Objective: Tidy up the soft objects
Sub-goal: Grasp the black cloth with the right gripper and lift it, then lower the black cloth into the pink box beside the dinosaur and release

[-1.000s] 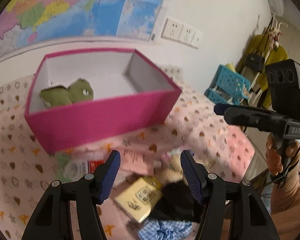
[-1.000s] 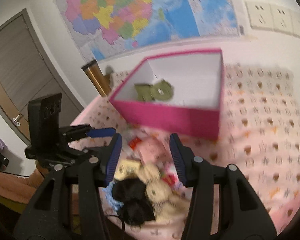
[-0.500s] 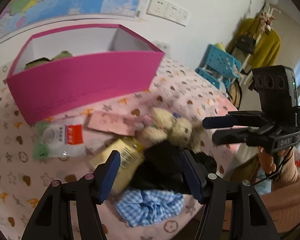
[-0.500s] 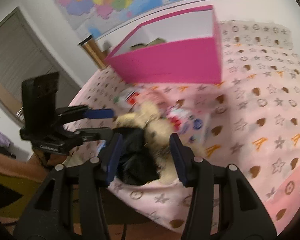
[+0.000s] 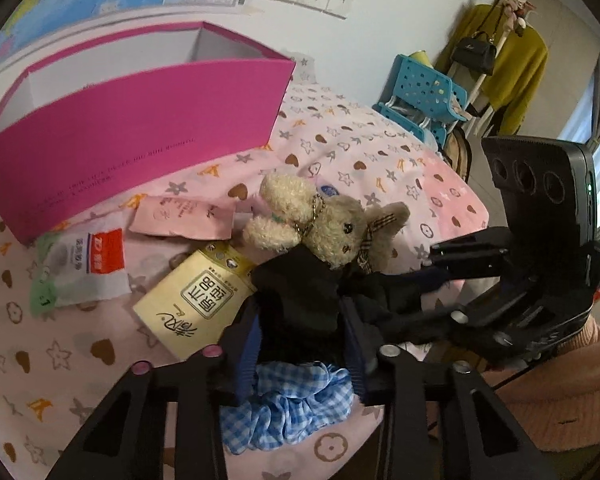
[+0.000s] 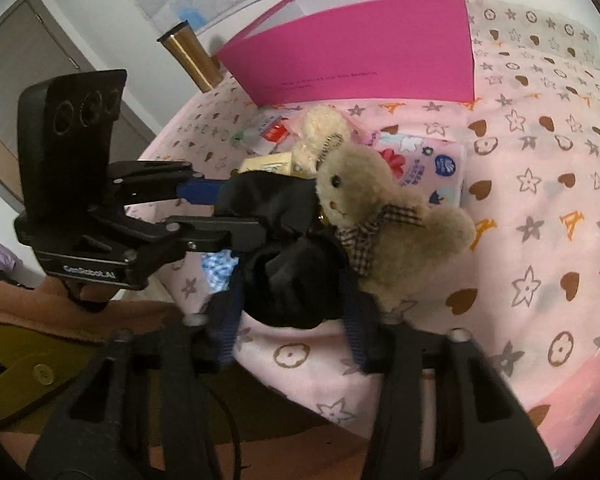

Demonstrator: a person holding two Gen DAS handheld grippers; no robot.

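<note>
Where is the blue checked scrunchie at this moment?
In the left wrist view, the blue checked scrunchie lies at the bottom centre, on the pink cloth, beside the black fabric.
</note>
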